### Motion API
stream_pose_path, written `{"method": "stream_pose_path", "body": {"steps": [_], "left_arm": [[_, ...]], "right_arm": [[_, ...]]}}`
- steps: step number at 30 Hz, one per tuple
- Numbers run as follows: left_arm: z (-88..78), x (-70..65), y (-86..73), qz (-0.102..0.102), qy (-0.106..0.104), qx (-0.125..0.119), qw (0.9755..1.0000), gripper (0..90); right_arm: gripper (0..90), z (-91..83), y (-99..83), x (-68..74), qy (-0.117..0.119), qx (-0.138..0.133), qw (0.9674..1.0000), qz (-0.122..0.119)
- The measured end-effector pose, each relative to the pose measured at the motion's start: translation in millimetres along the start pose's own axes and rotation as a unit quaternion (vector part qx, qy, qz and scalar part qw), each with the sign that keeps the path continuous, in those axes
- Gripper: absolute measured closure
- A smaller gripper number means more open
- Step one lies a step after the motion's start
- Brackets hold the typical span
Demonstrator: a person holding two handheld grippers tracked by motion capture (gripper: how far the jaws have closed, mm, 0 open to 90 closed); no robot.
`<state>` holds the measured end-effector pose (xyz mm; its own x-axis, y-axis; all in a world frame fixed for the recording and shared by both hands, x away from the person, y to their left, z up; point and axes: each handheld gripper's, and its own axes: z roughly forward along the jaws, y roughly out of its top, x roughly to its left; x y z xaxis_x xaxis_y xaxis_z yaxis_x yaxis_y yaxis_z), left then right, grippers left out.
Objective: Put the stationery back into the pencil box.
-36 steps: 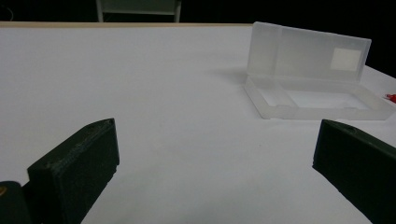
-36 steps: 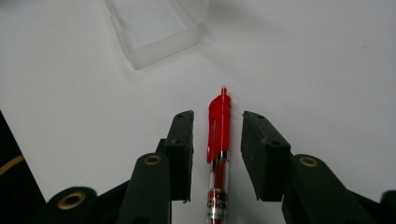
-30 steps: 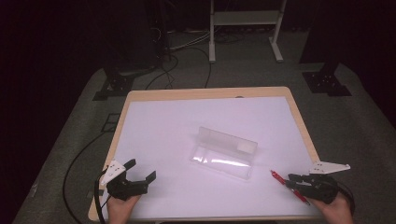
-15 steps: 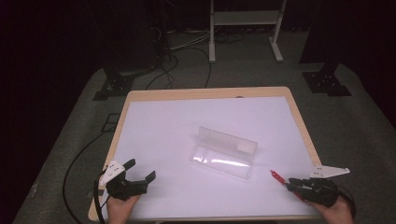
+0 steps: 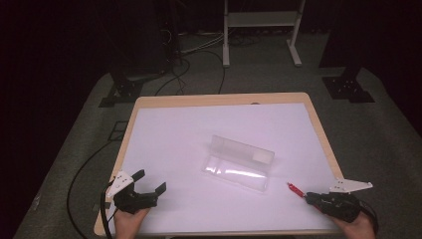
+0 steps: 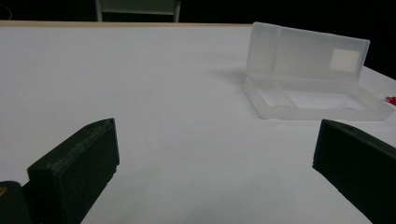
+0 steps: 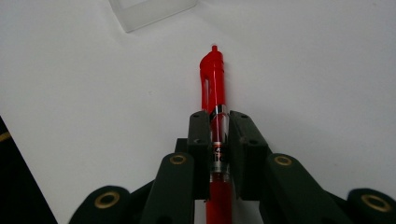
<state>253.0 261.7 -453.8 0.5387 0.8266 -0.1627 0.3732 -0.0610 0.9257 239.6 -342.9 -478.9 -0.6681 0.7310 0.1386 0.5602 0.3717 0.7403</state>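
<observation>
Both jaws of the right gripper (image 7: 219, 126) have just been closing and are now being pressed onto the red pen (image 7: 214, 88), lying beside the open case (image 5: 239, 163); lifting is becoming possible. Nothing is being held by the wide-open left gripper (image 5: 149, 181).

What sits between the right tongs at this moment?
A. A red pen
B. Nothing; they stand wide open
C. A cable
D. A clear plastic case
A. In the right gripper view the right tongs are closed on the barrel of the red pen, their jaws having just been closing; the open clear case lies apart on the table.
</observation>
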Motion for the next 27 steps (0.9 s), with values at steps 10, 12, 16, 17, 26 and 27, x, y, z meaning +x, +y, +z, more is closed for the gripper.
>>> {"method": "stream_pose_path", "body": {"steps": [10, 12, 16, 17, 26, 27], "left_arm": [[-0.6, 0.0, 0.0, 0.0, 0.0, -0.002, 1.0, 0.0], [-1.3, 0.5, 0.2, 0.0, 0.0, -0.001, 1.0, 0.0], [-1.1, 0.8, 0.1, 0.0, 0.0, -0.001, 1.0, 0.0], [-1.0, 0.8, 0.1, 0.0, 0.0, -0.001, 1.0, 0.0], [-1.6, 1.3, 0.3, -0.001, 0.0, -0.002, 1.0, 0.0], [-1.6, 1.3, 0.3, -0.001, 0.0, -0.002, 1.0, 0.0]], "right_arm": [[78.9, 0.8, 9.9, 2.4, 0.005, 0.001, 1.0, -0.006], [78.9, -0.3, 15.6, 3.7, 0.01, -0.006, 0.9999, -0.007], [78.9, -3.4, 24.6, 7.5, 0.015, -0.013, 0.9997, -0.016], [78.9, -3.8, 26.2, 8.4, 0.016, -0.014, 0.9996, -0.018], [78.9, -3.9, 44.7, 19.4, 0.04, -0.023, 0.9983, -0.035], [78.9, -3.1, 47.0, 20.0, 0.043, -0.024, 0.9981, -0.037]]}}
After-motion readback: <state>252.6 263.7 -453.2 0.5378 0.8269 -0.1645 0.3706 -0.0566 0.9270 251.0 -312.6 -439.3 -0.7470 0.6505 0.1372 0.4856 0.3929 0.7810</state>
